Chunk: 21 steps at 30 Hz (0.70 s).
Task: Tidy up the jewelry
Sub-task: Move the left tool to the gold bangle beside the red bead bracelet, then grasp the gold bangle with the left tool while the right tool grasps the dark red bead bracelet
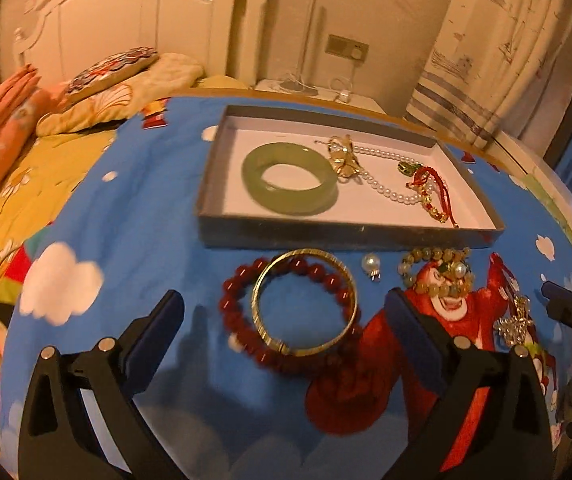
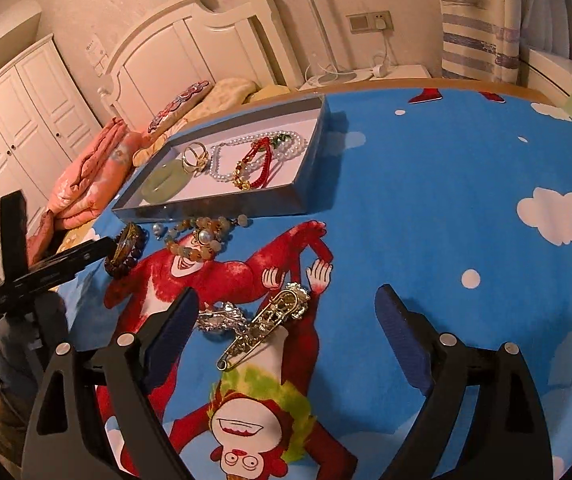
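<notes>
Blue cartoon cloth (image 1: 146, 208) below the tray (image 1: 350, 232) carries a gold bangle (image 1: 306, 304) overlapping red beads (image 1: 242, 280); both could be snagged together by the wide, empty left hand-held gripper (image 1: 286, 320).

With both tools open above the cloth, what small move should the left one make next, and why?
Probably lower the left tool and close it on the gold bangle. The bangle lies on the red bead bracelet, right between the open fingers, and still outside the tray. The green bangle and pearl necklace are already inside. The right tool hangs open over a gold pin brooch.
</notes>
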{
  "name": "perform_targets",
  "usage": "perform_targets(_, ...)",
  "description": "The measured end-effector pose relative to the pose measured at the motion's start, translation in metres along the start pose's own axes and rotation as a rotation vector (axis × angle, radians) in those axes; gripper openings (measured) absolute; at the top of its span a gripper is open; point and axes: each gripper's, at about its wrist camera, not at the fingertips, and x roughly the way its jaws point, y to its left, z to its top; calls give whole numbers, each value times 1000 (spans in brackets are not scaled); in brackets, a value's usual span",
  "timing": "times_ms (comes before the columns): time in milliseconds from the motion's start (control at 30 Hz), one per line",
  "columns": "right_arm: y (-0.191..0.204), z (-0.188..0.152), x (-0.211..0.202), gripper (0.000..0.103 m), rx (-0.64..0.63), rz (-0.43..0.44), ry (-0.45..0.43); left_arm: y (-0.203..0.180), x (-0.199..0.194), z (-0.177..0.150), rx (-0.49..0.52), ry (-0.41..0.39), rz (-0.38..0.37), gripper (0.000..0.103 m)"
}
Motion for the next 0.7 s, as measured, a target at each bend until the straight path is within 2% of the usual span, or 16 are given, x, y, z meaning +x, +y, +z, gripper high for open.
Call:
perform_targets(100,0,0,0,86,2,6,3,-8,12,10,45,13,-5,94)
perform_targets(200,0,2,-2,86,6,15,-3,-15,28,19,89,42,0,83)
perform_targets(267,1,3,-3,86,7,19,-7,-19,35,20,112,53,14,67)
perform_targets(333,4,4,-6,86,-1,26,-12,-20,33,19,125,40,-4,62)
perform_targets(367,6,5,-7,86,-8,29,-15,-20,31,19,134,26,-19,54)
perform_targets(567,35,8,-8,87,-68,72,-15,-23,2,10,151,-50,-44,53)
perform_targets(700,73,8,6,87,-134,134,23,-14,-24,2,134,-82,-35,51)
